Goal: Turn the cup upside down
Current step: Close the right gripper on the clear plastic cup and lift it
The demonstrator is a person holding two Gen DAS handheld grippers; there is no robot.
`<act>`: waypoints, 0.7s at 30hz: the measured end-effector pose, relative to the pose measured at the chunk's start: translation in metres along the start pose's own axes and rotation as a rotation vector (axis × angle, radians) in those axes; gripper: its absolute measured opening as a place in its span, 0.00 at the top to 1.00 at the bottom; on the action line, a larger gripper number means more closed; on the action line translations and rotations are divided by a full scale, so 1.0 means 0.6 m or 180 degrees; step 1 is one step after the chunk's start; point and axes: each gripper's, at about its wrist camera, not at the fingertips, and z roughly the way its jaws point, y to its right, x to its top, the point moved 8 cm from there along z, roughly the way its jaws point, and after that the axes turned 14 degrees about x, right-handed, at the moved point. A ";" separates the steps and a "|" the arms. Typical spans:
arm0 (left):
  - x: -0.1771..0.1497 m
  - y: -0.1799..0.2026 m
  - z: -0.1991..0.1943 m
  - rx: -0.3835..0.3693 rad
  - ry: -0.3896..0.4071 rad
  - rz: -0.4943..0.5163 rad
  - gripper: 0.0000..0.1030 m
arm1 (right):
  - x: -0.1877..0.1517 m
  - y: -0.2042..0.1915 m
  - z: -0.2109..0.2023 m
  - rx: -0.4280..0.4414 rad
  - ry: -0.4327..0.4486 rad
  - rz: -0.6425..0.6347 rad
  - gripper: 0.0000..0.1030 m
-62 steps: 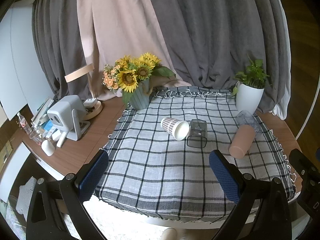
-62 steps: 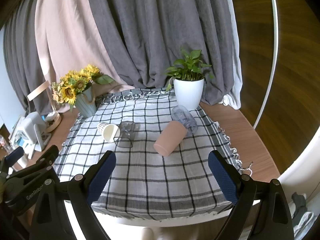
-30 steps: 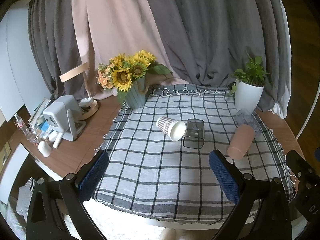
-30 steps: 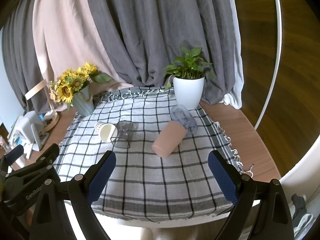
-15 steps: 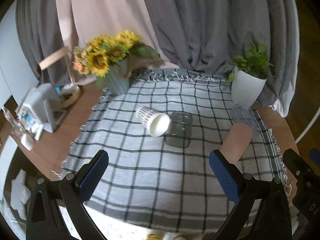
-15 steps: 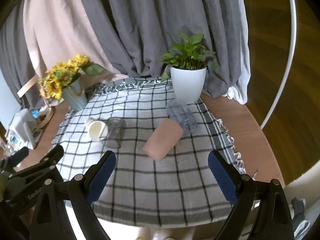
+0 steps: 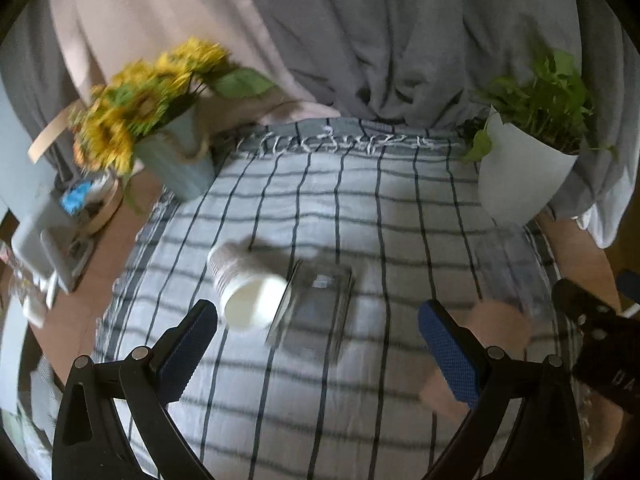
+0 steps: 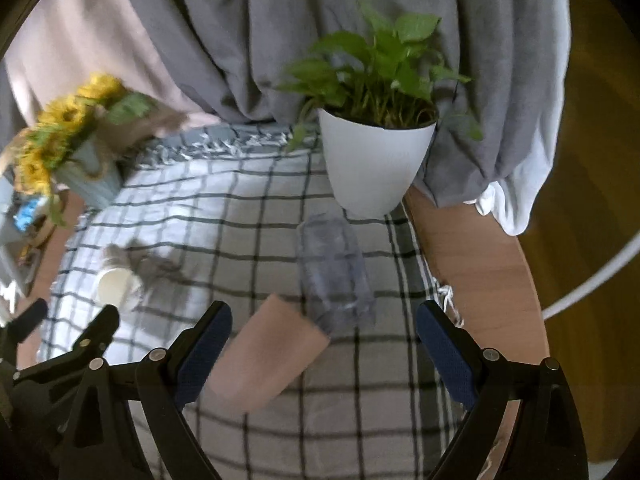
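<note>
Both claws gape wide, empty, left claw (image 7: 318,344) before paper cup (image 7: 244,290), right claw (image 8: 322,344) above pink cup (image 8: 268,360), all on their sides on checked cloth (image 7: 360,200)

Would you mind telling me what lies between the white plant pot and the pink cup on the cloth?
A clear plastic cup lies on its side between the white plant pot and the pink cup, best seen in the right wrist view.

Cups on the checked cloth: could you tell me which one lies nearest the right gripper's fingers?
The pink cup, on its side just ahead of the right gripper. The clear ribbed cup lies beyond it; the white paper cup and dark square cup lie far left.
</note>
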 end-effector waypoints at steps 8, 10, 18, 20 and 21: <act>0.044 0.058 0.067 0.0094 -0.0046 0.0337 0.01 | 0.031 0.044 0.106 0.0008 -0.0529 0.0009 0.10; 0.049 0.070 0.081 0.0056 -0.0103 0.0370 0.01 | 0.024 0.059 0.126 0.0049 -0.0843 -0.0082 0.10; 0.062 0.098 0.120 0.0134 -0.0051 0.0581 0.01 | 0.013 0.088 0.202 -0.0034 -0.1243 -0.0005 0.10; 0.064 0.102 0.127 0.0152 -0.0037 0.0615 0.01 | 0.003 0.090 0.210 0.0011 -0.1409 -0.0176 0.10; 0.065 0.103 0.130 0.0154 -0.0036 0.0632 0.01 | 0.002 0.090 0.215 0.0021 -0.1430 -0.0185 0.10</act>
